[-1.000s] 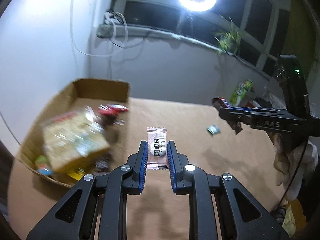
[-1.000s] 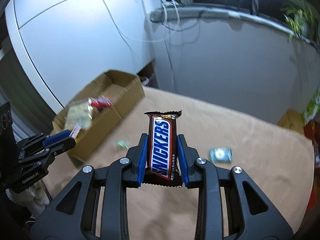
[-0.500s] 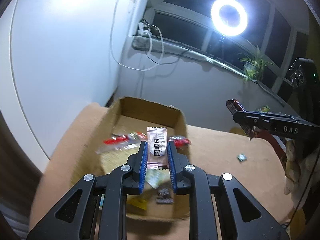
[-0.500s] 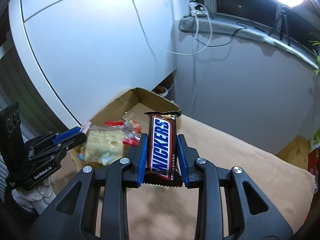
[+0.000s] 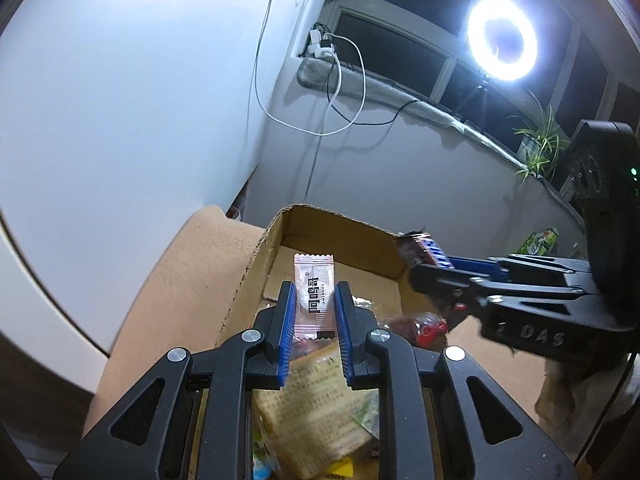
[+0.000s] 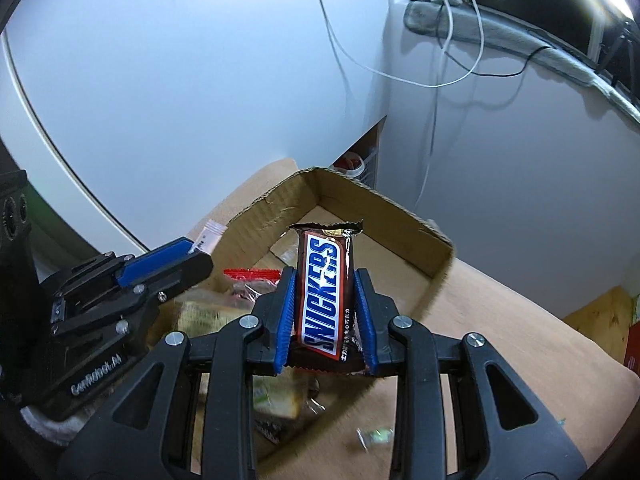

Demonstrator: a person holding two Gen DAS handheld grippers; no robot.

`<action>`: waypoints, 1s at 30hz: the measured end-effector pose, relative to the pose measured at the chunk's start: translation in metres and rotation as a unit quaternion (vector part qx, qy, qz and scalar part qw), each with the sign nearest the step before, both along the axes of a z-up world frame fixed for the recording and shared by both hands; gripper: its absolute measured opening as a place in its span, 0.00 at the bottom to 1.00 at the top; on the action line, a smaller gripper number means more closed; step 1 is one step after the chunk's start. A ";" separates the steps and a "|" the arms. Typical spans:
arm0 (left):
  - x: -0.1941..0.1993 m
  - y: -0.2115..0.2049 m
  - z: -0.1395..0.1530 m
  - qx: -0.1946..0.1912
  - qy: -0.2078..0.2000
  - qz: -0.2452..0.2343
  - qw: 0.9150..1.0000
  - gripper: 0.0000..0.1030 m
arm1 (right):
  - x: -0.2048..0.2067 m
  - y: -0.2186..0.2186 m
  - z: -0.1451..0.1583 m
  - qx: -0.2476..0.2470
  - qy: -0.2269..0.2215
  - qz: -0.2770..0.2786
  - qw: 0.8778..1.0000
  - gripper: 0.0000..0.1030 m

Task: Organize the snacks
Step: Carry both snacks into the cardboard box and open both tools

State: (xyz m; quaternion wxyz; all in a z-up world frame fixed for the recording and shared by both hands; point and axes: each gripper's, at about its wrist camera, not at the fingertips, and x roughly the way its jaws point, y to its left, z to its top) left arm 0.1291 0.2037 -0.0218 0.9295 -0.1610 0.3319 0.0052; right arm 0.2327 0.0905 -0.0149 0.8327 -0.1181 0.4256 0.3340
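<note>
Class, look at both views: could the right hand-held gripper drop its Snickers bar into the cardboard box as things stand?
Probably yes: the right hand-held gripper holds the Snickers bar above the open-topped cardboard box, and nothing covers the box.

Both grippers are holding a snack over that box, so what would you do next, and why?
Probably open the left hand-held gripper and drop its pink sachet: it already hangs over the cardboard box, where other snacks lie. The Snickers bar could follow.

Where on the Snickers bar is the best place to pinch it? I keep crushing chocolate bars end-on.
Grip the Snickers bar across its two long edges near the lower half, coming from its bottom end, as the right gripper does: the flat narrow width fits between the pads.
</note>
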 end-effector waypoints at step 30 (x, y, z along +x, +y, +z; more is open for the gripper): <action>0.002 -0.001 -0.001 0.031 0.017 0.011 0.999 0.28 | 0.005 0.004 0.001 -0.017 -0.019 -0.016 1.000 0.72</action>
